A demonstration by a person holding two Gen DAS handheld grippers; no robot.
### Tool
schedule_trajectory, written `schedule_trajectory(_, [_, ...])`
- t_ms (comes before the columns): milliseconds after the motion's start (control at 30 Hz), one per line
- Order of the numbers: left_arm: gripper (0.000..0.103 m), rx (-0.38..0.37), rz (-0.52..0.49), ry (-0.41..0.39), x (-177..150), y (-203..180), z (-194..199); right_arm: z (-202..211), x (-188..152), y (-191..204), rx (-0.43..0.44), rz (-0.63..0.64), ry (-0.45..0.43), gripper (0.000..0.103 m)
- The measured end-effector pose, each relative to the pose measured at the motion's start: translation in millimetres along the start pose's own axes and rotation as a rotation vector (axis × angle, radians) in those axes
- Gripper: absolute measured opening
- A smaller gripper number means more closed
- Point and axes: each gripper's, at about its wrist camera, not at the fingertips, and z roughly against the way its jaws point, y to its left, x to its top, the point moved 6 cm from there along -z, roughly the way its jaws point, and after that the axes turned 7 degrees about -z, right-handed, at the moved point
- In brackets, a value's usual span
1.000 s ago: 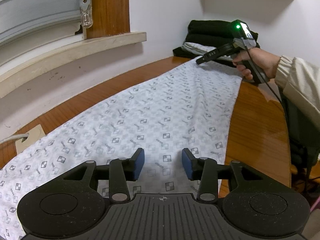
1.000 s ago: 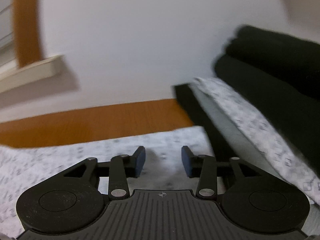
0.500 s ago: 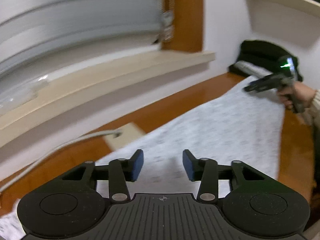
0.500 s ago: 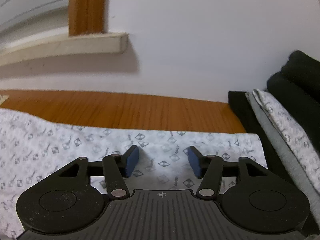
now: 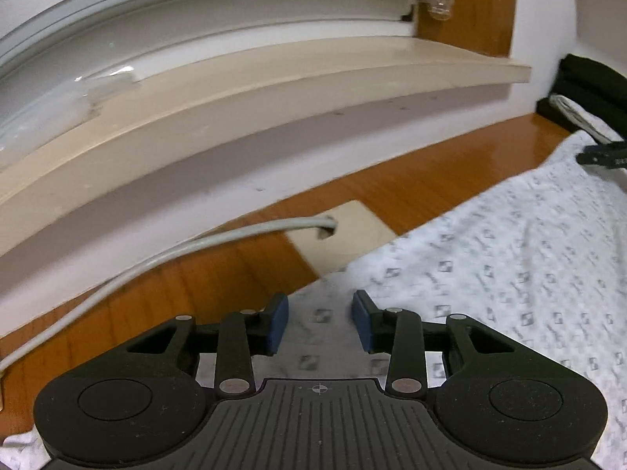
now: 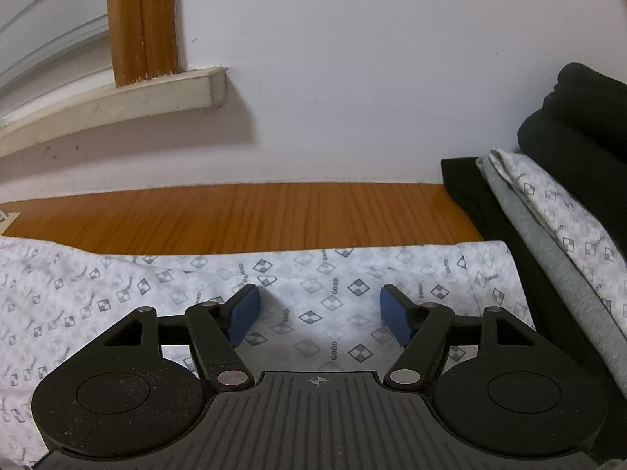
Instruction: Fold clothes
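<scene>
A white cloth with a small grey check print (image 5: 509, 266) lies flat on the wooden table (image 5: 411, 184). My left gripper (image 5: 319, 323) is open, just above the cloth's far edge near its left end. My right gripper (image 6: 319, 315) is open wide, just above the cloth (image 6: 117, 293) near its far right corner. The right gripper's tip shows at the right edge of the left wrist view (image 5: 601, 154).
A stack of folded clothes (image 6: 568, 203), black, grey and patterned, sits against the wall at the right. A grey cable (image 5: 168, 254) runs to a beige plate (image 5: 345, 235) on the table. A window sill (image 5: 274, 78) overhangs the table's back edge.
My left gripper has swung left toward the wall and the cloth's far edge. My right gripper has settled over the far right corner and its jaws have opened wider.
</scene>
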Motion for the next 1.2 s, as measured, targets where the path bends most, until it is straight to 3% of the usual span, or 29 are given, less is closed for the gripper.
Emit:
schedule_trajectory(100, [0.041, 0.038, 0.012, -0.029, -1.4, 5.3, 19.1, -0.3, 0.2, -0.4, -0.006, -0.002, 0.001, 0.070])
schedule_trajectory(267, [0.056, 0.022, 0.066, -0.193, -14.2, 11.0, 101.7, -0.4, -0.4, -1.3, -0.013, -0.005, 0.002, 0.073])
schedule_trajectory(367, [0.062, 0.045, 0.109, -0.222, -48.5, 21.3, 144.0, -1.1, -0.2, -1.7, -0.012, -0.005, 0.003, 0.073])
schedule_trajectory(533, [0.064, 0.138, 0.252, -0.188, -127.8, 55.1, 184.5, -0.9, -0.8, -2.0, -0.017, -0.009, 0.002, 0.074])
schedule_trajectory(600, [0.065, 0.154, 0.328, -0.178, -156.4, 71.4, 193.1, -1.2, -1.1, -2.3, -0.023, -0.011, 0.001, 0.075])
schedule_trajectory(700, [0.065, 0.129, 0.400, -0.183, -169.3, 82.7, 196.3, -1.5, -1.3, -2.9, -0.025, -0.014, 0.002, 0.076])
schedule_trajectory(867, [0.065, 0.033, 0.437, -0.181, -156.7, 85.0, 174.7, -2.2, -1.8, -3.9, -0.027, -0.014, 0.002, 0.077])
schedule_trajectory(967, [0.065, 0.003, 0.438, -0.128, -149.6, 82.7, 150.0, -2.4, -2.1, -4.2, -0.029, -0.015, 0.002, 0.077])
schedule_trajectory(1033, [0.055, 0.005, 0.432, -0.113, -144.2, 81.2, 140.6, -2.5, -2.3, -4.2, -0.028, -0.015, 0.001, 0.077])
schedule_trajectory(1100, [0.027, 0.006, 0.413, -0.125, -135.2, 76.7, 137.9, -2.4, -2.8, -4.2, -0.028, -0.014, 0.001, 0.077])
schedule_trajectory(1133, [0.019, 0.009, 0.393, -0.137, -125.2, 72.6, 139.4, -2.4, -2.8, -4.2, -0.029, -0.014, 0.000, 0.077])
schedule_trajectory(1200, [0.016, 0.010, 0.354, -0.163, -104.5, 64.0, 142.3, -2.4, -2.9, -4.6, -0.029, -0.014, 0.000, 0.077])
